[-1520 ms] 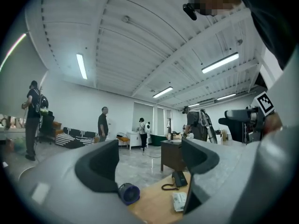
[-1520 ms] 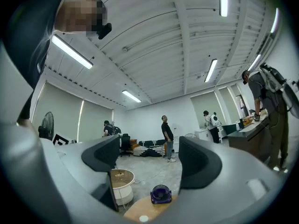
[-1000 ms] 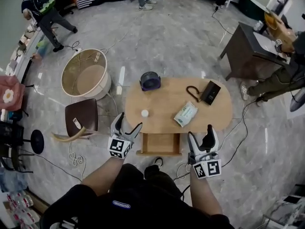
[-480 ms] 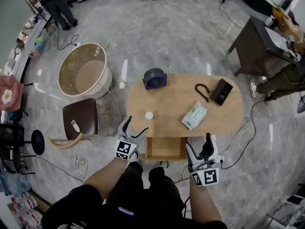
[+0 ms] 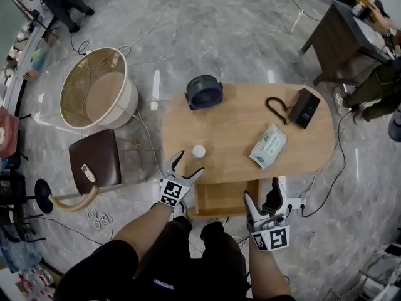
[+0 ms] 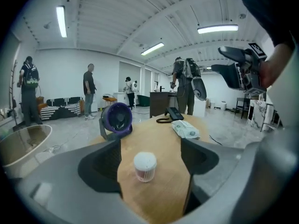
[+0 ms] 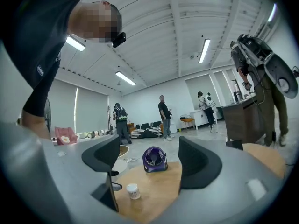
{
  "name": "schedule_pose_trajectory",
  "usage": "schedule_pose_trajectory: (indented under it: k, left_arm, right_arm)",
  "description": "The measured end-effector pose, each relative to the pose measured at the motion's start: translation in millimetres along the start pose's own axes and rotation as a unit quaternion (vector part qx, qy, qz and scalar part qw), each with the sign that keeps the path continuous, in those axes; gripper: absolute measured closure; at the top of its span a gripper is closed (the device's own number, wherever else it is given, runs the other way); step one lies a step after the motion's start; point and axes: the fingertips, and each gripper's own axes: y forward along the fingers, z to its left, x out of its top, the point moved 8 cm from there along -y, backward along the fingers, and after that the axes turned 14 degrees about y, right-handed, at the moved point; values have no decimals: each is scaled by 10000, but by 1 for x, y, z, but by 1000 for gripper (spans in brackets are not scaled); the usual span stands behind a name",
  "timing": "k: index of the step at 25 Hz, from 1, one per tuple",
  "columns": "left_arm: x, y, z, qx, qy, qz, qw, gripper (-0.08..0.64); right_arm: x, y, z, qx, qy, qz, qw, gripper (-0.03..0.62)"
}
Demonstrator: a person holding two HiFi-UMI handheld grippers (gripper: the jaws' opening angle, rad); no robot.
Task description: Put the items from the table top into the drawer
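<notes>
An oval wooden table (image 5: 238, 121) has an open drawer (image 5: 227, 198) at its near edge. On top stand a small white-capped jar (image 5: 198, 150), a purple fan (image 5: 203, 91), a pack of wipes (image 5: 268, 145) and a black box (image 5: 306, 108) with a looped strap. My left gripper (image 5: 185, 166) is open at the table's near left edge, with the jar (image 6: 145, 166) just ahead of its tips. My right gripper (image 5: 262, 193) is open and empty, to the right of the drawer. The right gripper view shows the jar (image 7: 133, 190) and the fan (image 7: 154, 158) across the table.
A big round beige tub (image 5: 94, 96) and a brown stool (image 5: 94, 162) stand left of the table. A dark desk (image 5: 341, 42) is at the far right, with people beside it. Cables run over the floor around the table.
Both grippers have sunk toward the table. The left one has come up to the near edge close to the jar. Both jaws remain open.
</notes>
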Motion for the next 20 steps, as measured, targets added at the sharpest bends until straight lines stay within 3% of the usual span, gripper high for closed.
schedule_pose_trajectory:
  k: [8,13,20]
  left_arm:
    - [-50,51,-1,-71,-124,133,9998,152]
    - [-61,67,0,-70,-204,205,9996,161]
    - [-65,80,2,-122,-58,373,9992,229]
  right_arm:
    - [-41,-8,-5,12,1,59,10000,190]
    - [-50,-14,-7,-30,0,53,10000,190]
    - [-59,-21,-7,-81,47,55,9999,190]
